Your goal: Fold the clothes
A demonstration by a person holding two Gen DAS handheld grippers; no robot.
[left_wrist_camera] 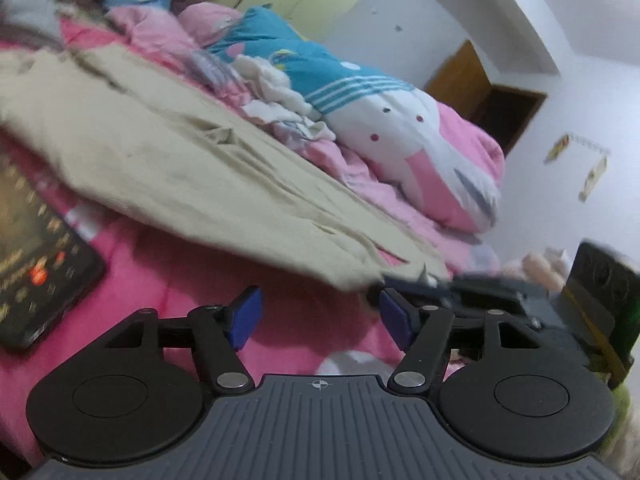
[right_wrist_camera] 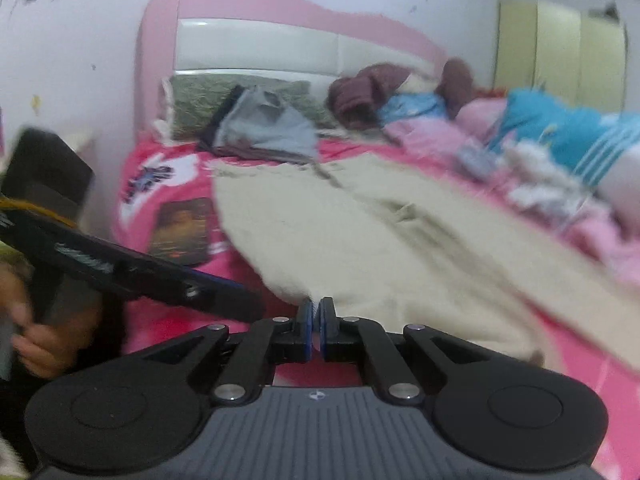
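- A beige garment (right_wrist_camera: 360,232) is seen spread across the pink bedcover (right_wrist_camera: 168,160), running from about 11 o'clock down to 4 o'clock in the right wrist view.
- The right hand-held gripper (right_wrist_camera: 316,322) is clenched on the near hem of the beige garment, its blue pads (right_wrist_camera: 307,320) pressed together at the cloth's edge.
- The left hand-held gripper (left_wrist_camera: 320,316) is held released, its jaws wide apart above the bedcover, just below the garment's near corner (left_wrist_camera: 352,276).
- In the right wrist view the left tool is seen at 9 o'clock as a dark bar, gripped by a person's hand (right_wrist_camera: 36,344).
- A dark tablet (left_wrist_camera: 36,256) lies on the bedcover at 9 o'clock in the left wrist view, partly under the garment's edge.
- A plush toy (left_wrist_camera: 360,112) in blue, white and pink lies beyond the garment at 1 o'clock.
- A grey folded garment (right_wrist_camera: 268,128) rests by the green pillow (right_wrist_camera: 200,100) near the pink headboard (right_wrist_camera: 280,4) at 12 o'clock.
- Both views are blurred.
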